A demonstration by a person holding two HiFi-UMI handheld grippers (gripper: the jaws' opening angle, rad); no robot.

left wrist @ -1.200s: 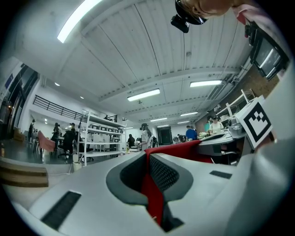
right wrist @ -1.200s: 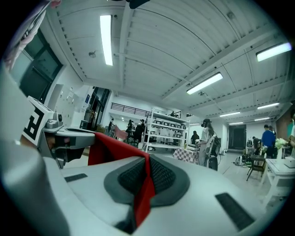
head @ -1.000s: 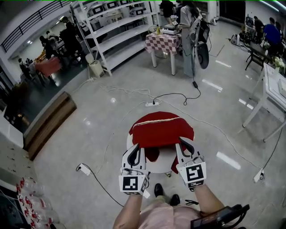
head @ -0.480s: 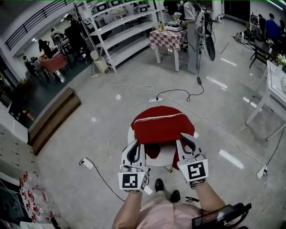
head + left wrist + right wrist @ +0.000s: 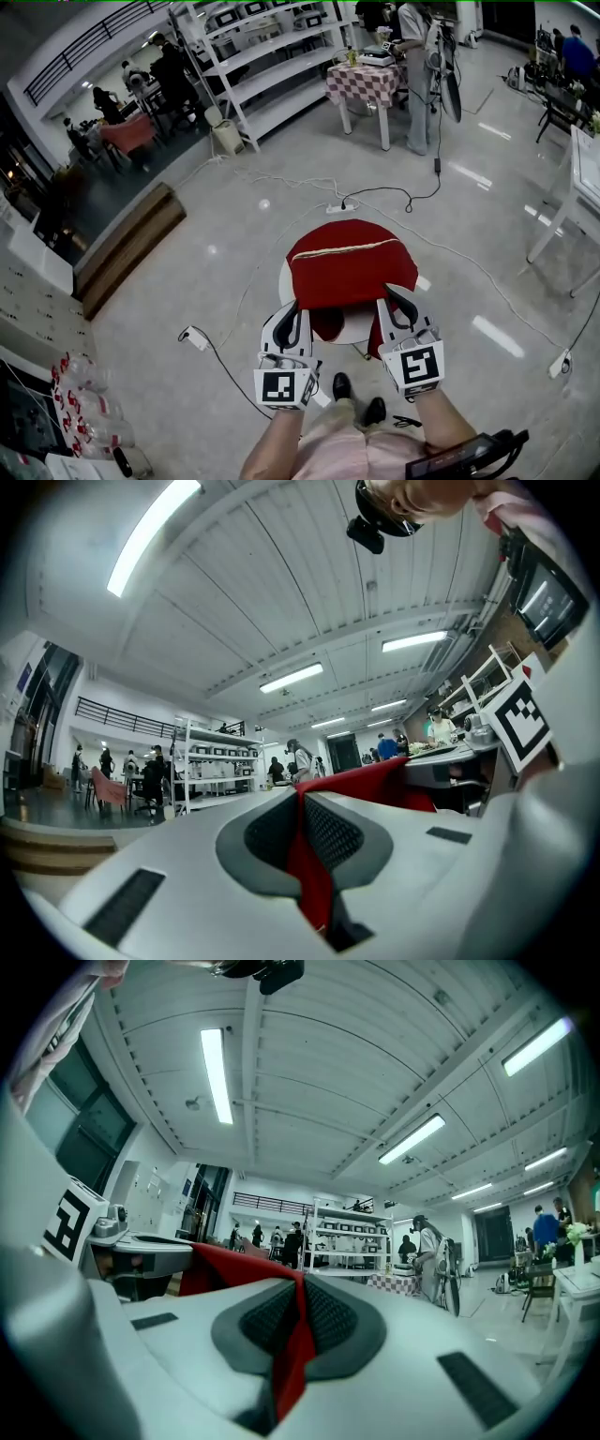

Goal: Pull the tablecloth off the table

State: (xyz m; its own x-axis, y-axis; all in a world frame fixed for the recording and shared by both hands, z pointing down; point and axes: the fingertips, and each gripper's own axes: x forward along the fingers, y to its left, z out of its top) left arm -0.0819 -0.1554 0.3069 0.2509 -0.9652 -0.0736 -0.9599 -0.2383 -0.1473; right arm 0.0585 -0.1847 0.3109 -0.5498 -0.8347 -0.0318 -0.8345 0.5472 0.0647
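A red tablecloth [image 5: 349, 267] with a pale stripe lies over a small round white table [image 5: 347, 328], whose near part shows bare. My left gripper [image 5: 292, 307] is shut on the cloth's near left edge, and my right gripper [image 5: 387, 292] is shut on its near right edge. In the left gripper view the red cloth [image 5: 309, 874] is pinched between the dark pads [image 5: 333, 832]. The right gripper view shows the same: red cloth [image 5: 295, 1344] squeezed between the pads [image 5: 330, 1318]. Both grippers point level, away from me.
Cables and a power strip [image 5: 340, 207] trail over the glossy floor behind the table. A second power strip [image 5: 196, 337] lies at the left. A checkered table [image 5: 366, 84], white shelving [image 5: 267, 56] and people stand farther off. My shoes [image 5: 356, 398] are just below the table.
Both grippers have drawn back toward me with the cloth still pinched. More of the white tabletop shows at the near side, and the whole view has shifted with my step.
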